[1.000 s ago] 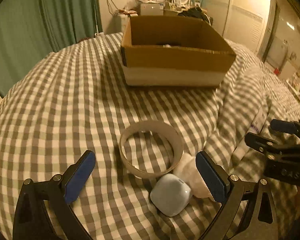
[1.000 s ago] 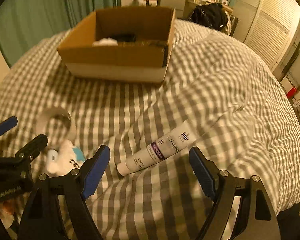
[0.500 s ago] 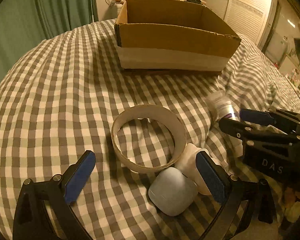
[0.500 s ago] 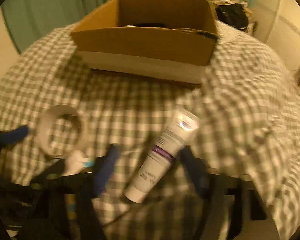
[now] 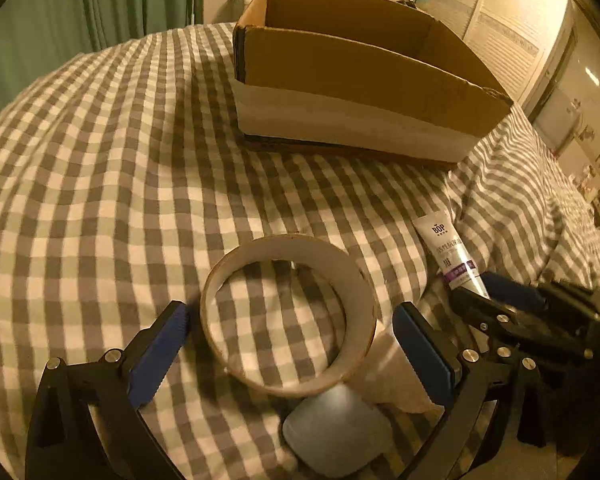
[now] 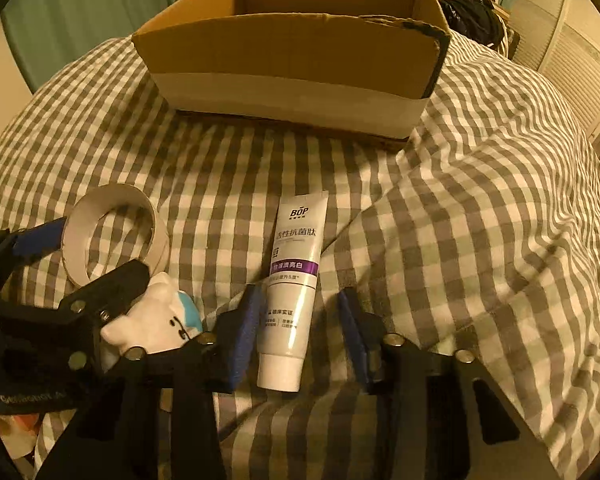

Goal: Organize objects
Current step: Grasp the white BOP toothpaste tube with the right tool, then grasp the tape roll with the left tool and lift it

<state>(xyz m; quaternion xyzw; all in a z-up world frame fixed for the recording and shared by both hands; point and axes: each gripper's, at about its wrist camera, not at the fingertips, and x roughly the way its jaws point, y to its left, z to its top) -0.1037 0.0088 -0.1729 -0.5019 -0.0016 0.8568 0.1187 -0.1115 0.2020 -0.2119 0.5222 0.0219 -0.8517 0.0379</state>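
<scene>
Right wrist: right gripper (image 6: 300, 322) fingers closing around tube (image 6: 294, 276), right pad apart | left gripper (image 5: 290, 342) wide, straddling ring (image 5: 288, 320), holding nothing

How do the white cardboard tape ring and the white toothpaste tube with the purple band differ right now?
The white cardboard tape ring is a hollow hoop; the white toothpaste tube with the purple band is long and printed. The ring sits between the open left gripper; the tube lies between the right gripper, whose jaws have just been closing. Both rest on the checked bedcover.

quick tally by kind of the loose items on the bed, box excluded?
Tape ring: 1
Toothpaste tube: 1
White figurine: 1
Small pale blue case: 1
Total: 4
</scene>
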